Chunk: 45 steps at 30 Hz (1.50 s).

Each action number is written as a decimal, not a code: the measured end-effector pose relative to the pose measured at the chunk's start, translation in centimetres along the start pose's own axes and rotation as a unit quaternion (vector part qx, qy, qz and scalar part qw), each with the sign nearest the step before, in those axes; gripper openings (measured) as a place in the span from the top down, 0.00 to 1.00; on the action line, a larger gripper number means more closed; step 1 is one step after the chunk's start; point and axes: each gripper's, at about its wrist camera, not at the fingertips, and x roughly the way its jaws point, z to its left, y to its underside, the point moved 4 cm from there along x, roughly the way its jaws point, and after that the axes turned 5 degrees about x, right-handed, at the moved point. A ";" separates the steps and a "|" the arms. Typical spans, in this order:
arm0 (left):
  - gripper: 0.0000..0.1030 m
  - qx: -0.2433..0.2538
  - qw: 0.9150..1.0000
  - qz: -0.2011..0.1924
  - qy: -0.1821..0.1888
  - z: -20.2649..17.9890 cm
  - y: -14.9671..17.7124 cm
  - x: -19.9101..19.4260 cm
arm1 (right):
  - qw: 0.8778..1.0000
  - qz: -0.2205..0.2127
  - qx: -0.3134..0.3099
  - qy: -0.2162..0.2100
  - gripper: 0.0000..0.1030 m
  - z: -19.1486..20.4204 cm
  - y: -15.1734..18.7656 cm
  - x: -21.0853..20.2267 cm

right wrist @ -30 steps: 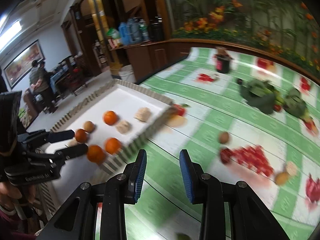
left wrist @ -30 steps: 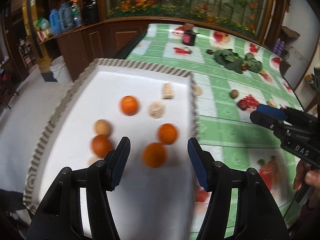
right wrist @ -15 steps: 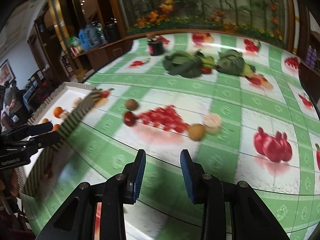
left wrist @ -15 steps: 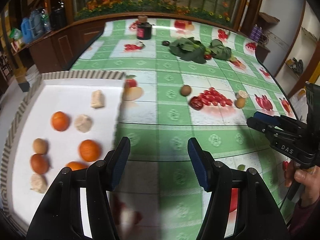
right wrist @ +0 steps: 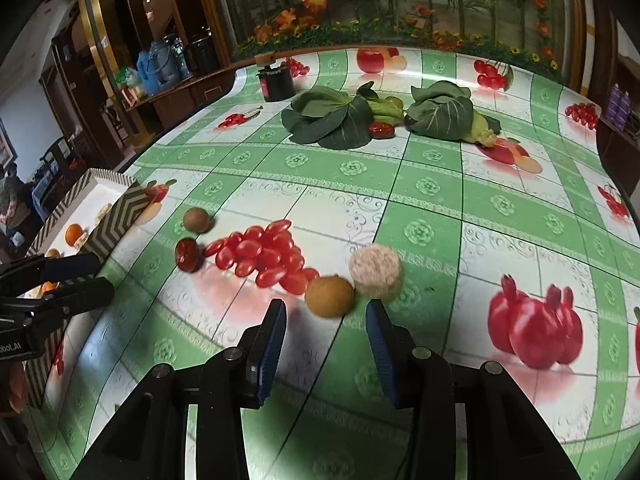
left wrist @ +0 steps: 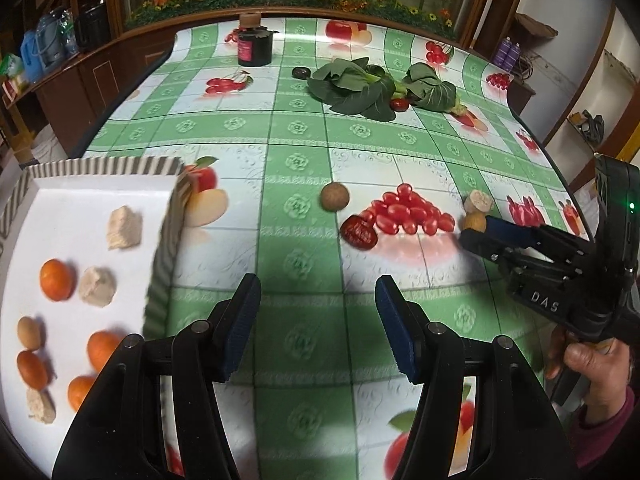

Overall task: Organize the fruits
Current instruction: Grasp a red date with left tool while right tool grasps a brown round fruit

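Right hand-held gripper [right wrist: 325, 334] hangs low in its own view with nothing between its blue pads; its jaws have just been opening, and the gap now faces the brown kiwi-like fruit [right wrist: 329, 295] lying just beyond the tips, at lower centre of the frame. That fruit touches a pale round cake-like piece [right wrist: 375, 271] on its right, and a printed cluster of red fruit on the cloth lies just to its left. A second brown fruit [right wrist: 197, 220] and a red date [right wrist: 187, 255] lie farther left, near the zigzag-edged tray [right wrist: 116, 216] at the left edge, where oranges [left wrist: 56, 280] already rest.

Left hand-held gripper [left wrist: 318, 322] stands open and empty over bare surface [left wrist: 304, 264] at the bottom of its view, beside the tray's right wall.

The step looks like a pick of the near brown fruit. To do it well, widen a little more so the pads pass either side, come down straight so the right pad slips between fruit and pale piece without nudging either, then close gently around its middle; a round fruit may roll if pinched off-centre.
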 end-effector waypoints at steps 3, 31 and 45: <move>0.42 0.002 1.000 0.000 0.000 -0.4 -0.8 0.8 | 1.000 -0.005 0.000 -0.012 0.61 0.2 -0.4 0.6; 0.75 0.020 1.000 0.004 0.006 -1.4 -1.1 3.4 | 1.000 -0.013 -0.007 -0.026 0.75 0.4 0.6 -1.0; 0.75 0.023 0.999 -0.034 -0.030 1.4 2.3 -2.5 | 0.997 -0.026 -0.016 -0.064 0.75 5.4 2.0 -3.3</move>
